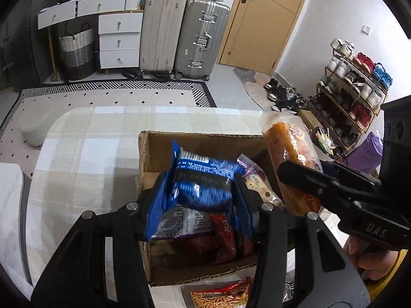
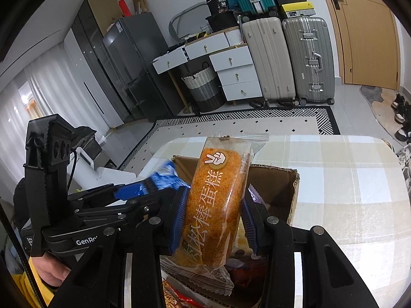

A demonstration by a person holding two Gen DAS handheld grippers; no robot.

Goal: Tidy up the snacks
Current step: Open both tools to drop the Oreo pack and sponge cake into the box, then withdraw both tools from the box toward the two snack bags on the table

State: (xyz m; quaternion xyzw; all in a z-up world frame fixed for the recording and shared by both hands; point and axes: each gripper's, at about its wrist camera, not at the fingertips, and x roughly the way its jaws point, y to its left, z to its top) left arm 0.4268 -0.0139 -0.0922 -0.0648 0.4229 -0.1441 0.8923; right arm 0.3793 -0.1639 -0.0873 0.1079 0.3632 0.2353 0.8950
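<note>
An open cardboard box [image 1: 195, 141] stands on the checked tablecloth [image 1: 84, 154]. My left gripper [image 1: 203, 188] hangs over the box, shut on a blue snack packet [image 1: 205, 172] that its pads squeeze at both sides. To its right, my right gripper [image 2: 214, 197] is shut on a long orange cake roll in a clear wrapper [image 2: 218, 179], held upright over the box's near right part. That roll [image 1: 287, 141] and the right gripper [image 1: 295, 177] also show in the left wrist view. Inside the box lie a red packet [image 1: 226, 241] and a purple-edged packet [image 1: 254, 177].
A red packet of thin sticks [image 1: 221, 297] lies on the table in front of the box. Beyond the table are a patterned rug [image 1: 115, 97], white drawers [image 1: 120, 41], two suitcases [image 1: 200, 38], a woven basket [image 1: 77, 51], a shoe rack [image 1: 354, 89] and a wooden door [image 1: 264, 20].
</note>
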